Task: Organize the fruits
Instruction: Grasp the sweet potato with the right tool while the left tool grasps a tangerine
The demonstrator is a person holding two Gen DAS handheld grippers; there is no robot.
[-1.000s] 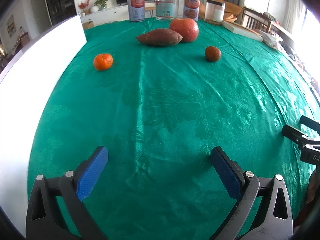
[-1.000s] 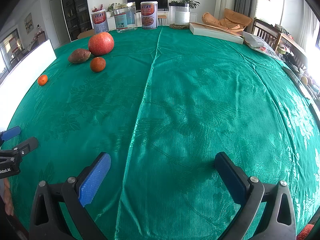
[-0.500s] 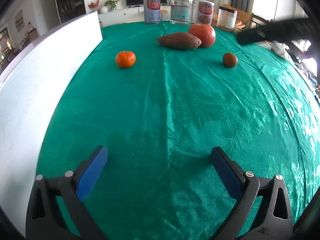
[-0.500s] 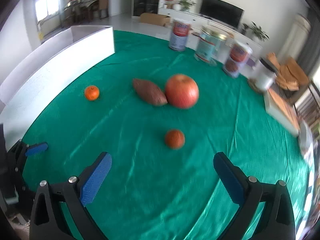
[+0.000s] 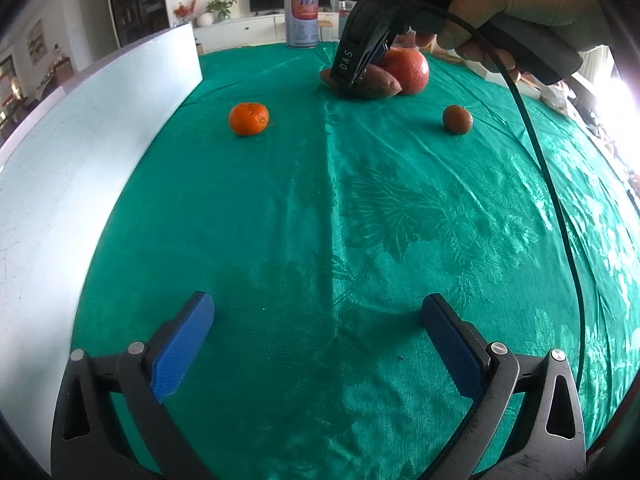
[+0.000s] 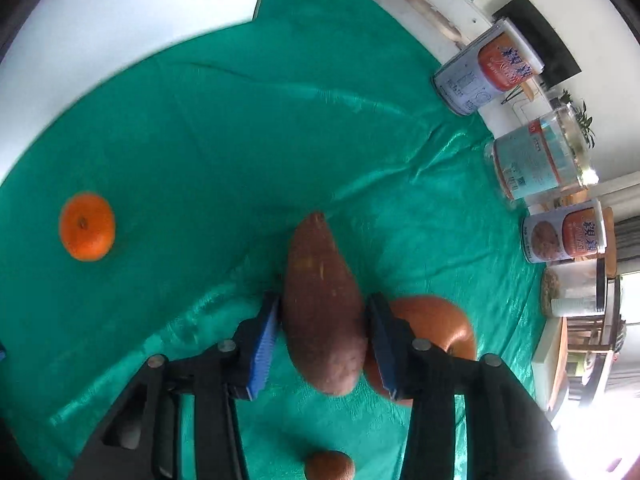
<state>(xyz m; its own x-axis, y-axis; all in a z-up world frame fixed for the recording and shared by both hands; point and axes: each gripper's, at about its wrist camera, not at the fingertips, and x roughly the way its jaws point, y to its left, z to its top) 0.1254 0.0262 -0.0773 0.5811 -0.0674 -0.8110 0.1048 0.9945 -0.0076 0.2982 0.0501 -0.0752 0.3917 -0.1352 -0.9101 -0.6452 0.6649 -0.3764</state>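
Observation:
My right gripper (image 6: 322,312) is closed around a brown sweet potato (image 6: 322,304) lying on the green tablecloth; its blue pads (image 6: 264,344) touch both sides. A large red-orange fruit (image 6: 434,326) sits right behind the right pad. The left wrist view shows the same gripper (image 5: 352,88) over the sweet potato (image 5: 376,82) beside the red fruit (image 5: 406,70). An orange tangerine (image 5: 248,119) lies to the left, a small brown fruit (image 5: 457,119) to the right. My left gripper (image 5: 316,340) is open and empty low over the near cloth.
A white wall-like box (image 5: 80,140) runs along the left table side. Several cans and jars (image 6: 492,76) stand along the far edge. A black cable (image 5: 560,208) hangs from the right gripper across the right side of the cloth.
My right gripper has dropped from above the fruits onto the sweet potato and closed on it. My left gripper has stayed open, and its view has shifted slightly closer to the fruits.

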